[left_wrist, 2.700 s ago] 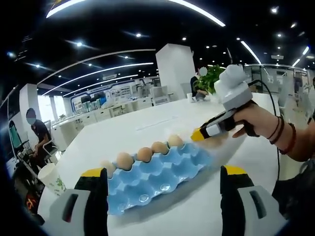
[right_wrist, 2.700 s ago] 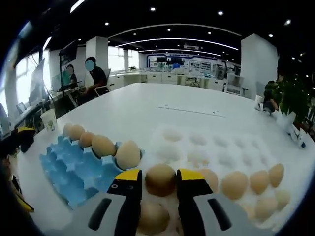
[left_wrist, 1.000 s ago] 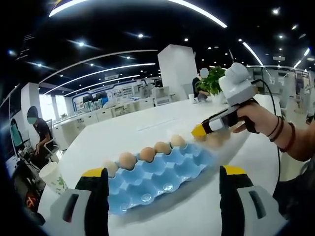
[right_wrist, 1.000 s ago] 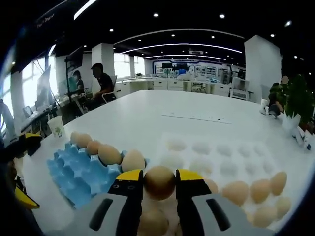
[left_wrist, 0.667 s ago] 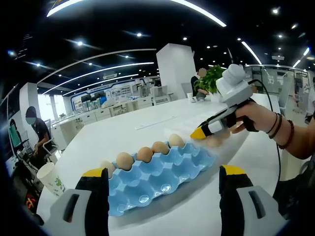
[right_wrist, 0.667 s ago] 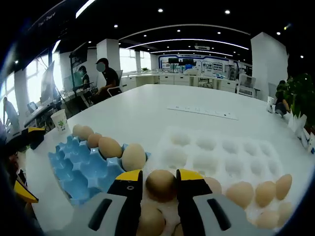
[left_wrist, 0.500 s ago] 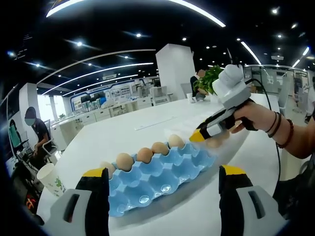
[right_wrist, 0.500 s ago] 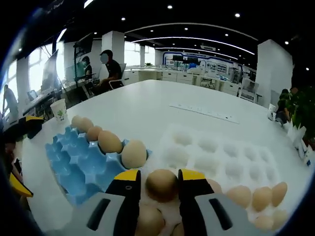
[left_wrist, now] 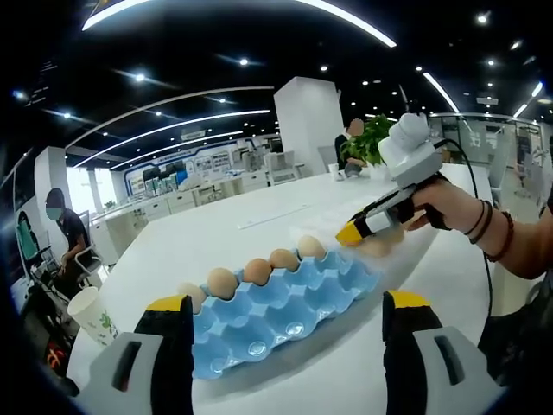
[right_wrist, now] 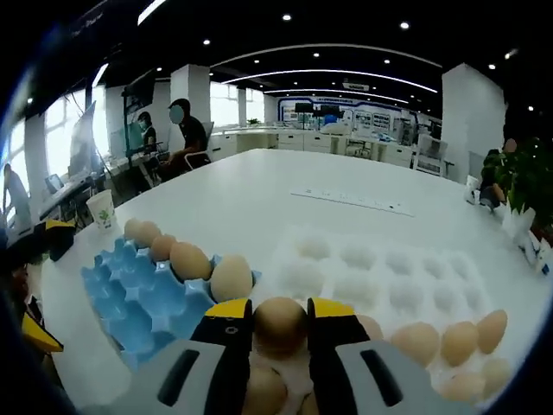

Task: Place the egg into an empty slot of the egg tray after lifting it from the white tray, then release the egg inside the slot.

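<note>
Egg (right_wrist: 280, 324) long axis roughly level, gripped by right gripper (right_wrist: 280, 318) jaws, left gripper (left_wrist: 281, 304) jaws open

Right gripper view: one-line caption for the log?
Right gripper holds an egg between white tray and blue egg tray.

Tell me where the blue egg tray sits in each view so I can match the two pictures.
Left gripper view: the blue egg tray lies low in the middle, between the left hand-held gripper's jaws.
Right gripper view: the tray sits lower left, beside the white tray.
Shared landmark: the row of brown eggs along one edge.
</note>
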Demonstrator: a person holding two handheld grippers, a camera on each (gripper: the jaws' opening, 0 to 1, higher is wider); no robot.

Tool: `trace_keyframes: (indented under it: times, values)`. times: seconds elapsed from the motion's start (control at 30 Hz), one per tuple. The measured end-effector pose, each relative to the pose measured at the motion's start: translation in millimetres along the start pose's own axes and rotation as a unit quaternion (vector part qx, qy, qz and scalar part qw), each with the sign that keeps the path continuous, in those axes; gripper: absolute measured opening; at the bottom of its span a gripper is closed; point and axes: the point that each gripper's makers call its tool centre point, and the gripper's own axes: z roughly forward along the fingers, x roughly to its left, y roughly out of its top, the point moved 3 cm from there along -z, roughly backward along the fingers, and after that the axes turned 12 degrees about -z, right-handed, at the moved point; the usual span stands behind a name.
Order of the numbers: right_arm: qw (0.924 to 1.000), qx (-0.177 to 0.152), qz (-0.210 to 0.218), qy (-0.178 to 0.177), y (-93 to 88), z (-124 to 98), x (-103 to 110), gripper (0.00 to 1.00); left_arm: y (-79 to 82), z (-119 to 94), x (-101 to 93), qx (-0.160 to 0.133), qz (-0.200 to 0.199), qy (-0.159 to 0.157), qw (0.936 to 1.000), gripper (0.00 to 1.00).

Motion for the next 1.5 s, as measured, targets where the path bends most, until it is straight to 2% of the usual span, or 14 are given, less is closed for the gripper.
trace_keyframes:
  times: [0.1, 0.17, 0.3, 0.63, 0.87, 1.03, 1.5]
  values:
    - [0.9998, -0.016, -0.010, 0.001, 9.6, -8, 1, 0.25, -0.1, 1, 0.2, 0.000, -0.001, 0.001, 1.0000, 0.92]
    - [0.9995, -0.025, -0.002, 0.020, 12.8, -10, 7, 0.26, -0.6, 1, -1.1, 0.001, -0.001, 0.000, 1.0000, 0.92]
    - [0.9991, -0.024, -0.010, 0.035, 12.4, -9, 16, 0.26, -1.5, 2, -3.1, 0.003, 0.000, -0.003, 1.0000, 0.92]
    - [0.9986, -0.033, -0.008, 0.041, 9.7, -5, 16, 0.27, -2.2, 1, -3.2, 0.005, 0.001, -0.001, 1.0000, 0.91]
    - [0.9987, -0.022, -0.024, 0.039, 5.4, 6, 12, 0.29, -3.9, 1, -2.7, 0.005, -0.001, 0.000, 1.0000, 0.91]
    - [0.9990, -0.017, 0.000, 0.042, 1.3, 10, 6, 0.30, -4.5, 1, -1.1, 0.006, 0.000, 0.000, 1.0000, 0.91]
    - [0.9986, -0.041, 0.012, 0.032, 9.3, 1, 8, 0.29, -1.7, -2, 1.9, 0.003, 0.001, 0.003, 1.0000, 0.91]
